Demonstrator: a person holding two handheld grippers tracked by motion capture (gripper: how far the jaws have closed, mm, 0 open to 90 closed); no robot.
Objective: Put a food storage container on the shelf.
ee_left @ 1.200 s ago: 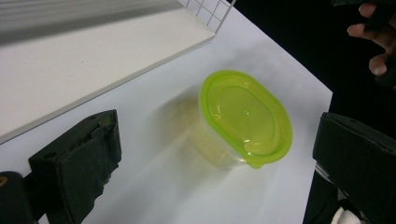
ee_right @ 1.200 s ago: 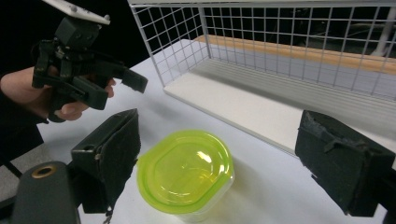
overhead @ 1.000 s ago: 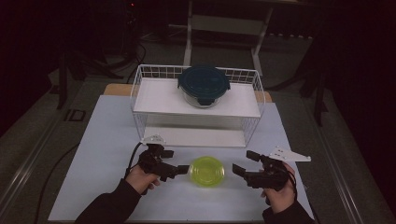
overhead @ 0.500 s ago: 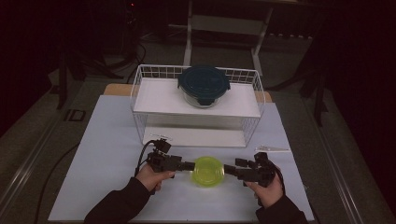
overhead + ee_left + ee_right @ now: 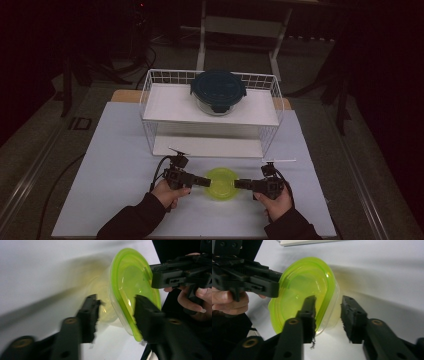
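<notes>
My 2 claws flank green-lidded container (image 5: 222,182): left claw (image 5: 206,181) and right claw (image 5: 239,184) both spread, straddling its rim, not clamped. Container on counter (image 5: 115,150), in front of wire rack (image 5: 150,100). Grasp pending, lift left.

We looked down on a pale blue-white counter (image 5: 115,150) that stood in a dim room, its lit top bright against the dark around it. At its far side we saw a white wire rack (image 5: 210,112) with an upper shelf and a lower one, and beyond that, in shadow, a grey metal frame (image 5: 240,30) with upright legs rose from a dull grey floor (image 5: 30,150). A black cable (image 5: 55,195) trailed across the floor at the counter's left edge, and the far end of the room lay too dark for us to make out.
</notes>
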